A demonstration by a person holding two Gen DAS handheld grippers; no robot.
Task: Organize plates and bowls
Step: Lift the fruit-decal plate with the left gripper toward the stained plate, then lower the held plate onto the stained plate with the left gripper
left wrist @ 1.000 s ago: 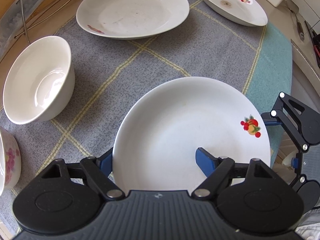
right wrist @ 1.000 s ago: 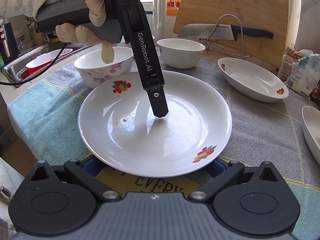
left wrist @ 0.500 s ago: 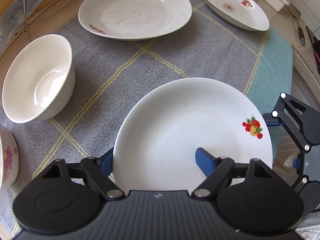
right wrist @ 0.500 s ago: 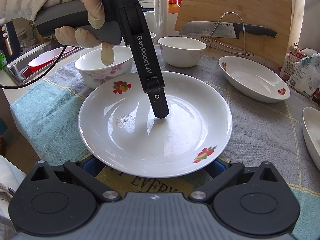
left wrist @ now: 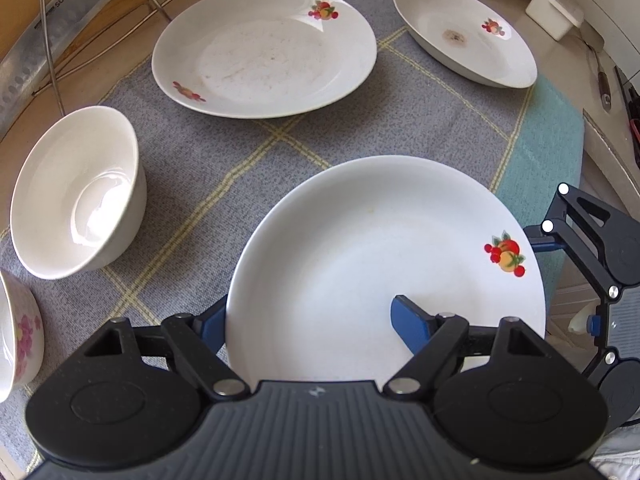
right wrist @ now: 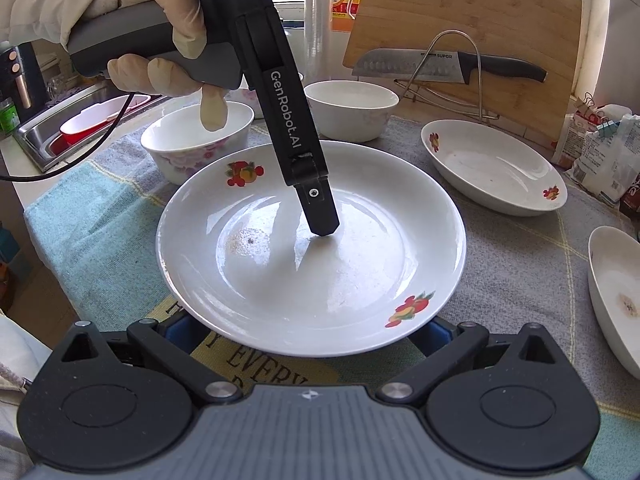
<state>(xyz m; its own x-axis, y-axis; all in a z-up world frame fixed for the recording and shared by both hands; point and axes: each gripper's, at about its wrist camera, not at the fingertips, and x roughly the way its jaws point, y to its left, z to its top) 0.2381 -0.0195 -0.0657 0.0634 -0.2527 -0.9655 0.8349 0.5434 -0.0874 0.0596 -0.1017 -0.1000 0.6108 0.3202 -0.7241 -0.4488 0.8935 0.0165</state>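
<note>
In the left wrist view the left gripper (left wrist: 310, 320) sits at the bottom centre, its jaws partly spread astride the near rim of the fruit-print plate (left wrist: 360, 248). The left blue pad is outside the rim and partly behind it, and the right pad is over the plate's floor. Whether the pads press on the china cannot be told. At the right edge of that frame the right gripper (left wrist: 592, 248) meets the plate's far side.

In the right wrist view the right gripper (right wrist: 308, 332) stands wide open at the bottom, its two blue tips tucked under the plate's (right wrist: 312, 280) near rim, above a printed mat (right wrist: 256, 364). One left finger (right wrist: 320, 212) slants down from the upper left, its tip on the plate's floor, and a gloved hand (right wrist: 160, 40) holds the handle.

Around the plate, on the grey checked cloth (left wrist: 240, 152), a floral bowl (right wrist: 192, 144) stands just behind it at the left. A white bowl (right wrist: 352, 108) is farther back. A second plate (right wrist: 492, 168) lies at the right, and a third plate (right wrist: 612, 292) is at the right edge.

Farthest back, a knife (right wrist: 440, 66) rests on a wire rack (right wrist: 476, 80) against a cutting board (right wrist: 460, 12), and a sink (right wrist: 48, 128) is at the far left.
</note>
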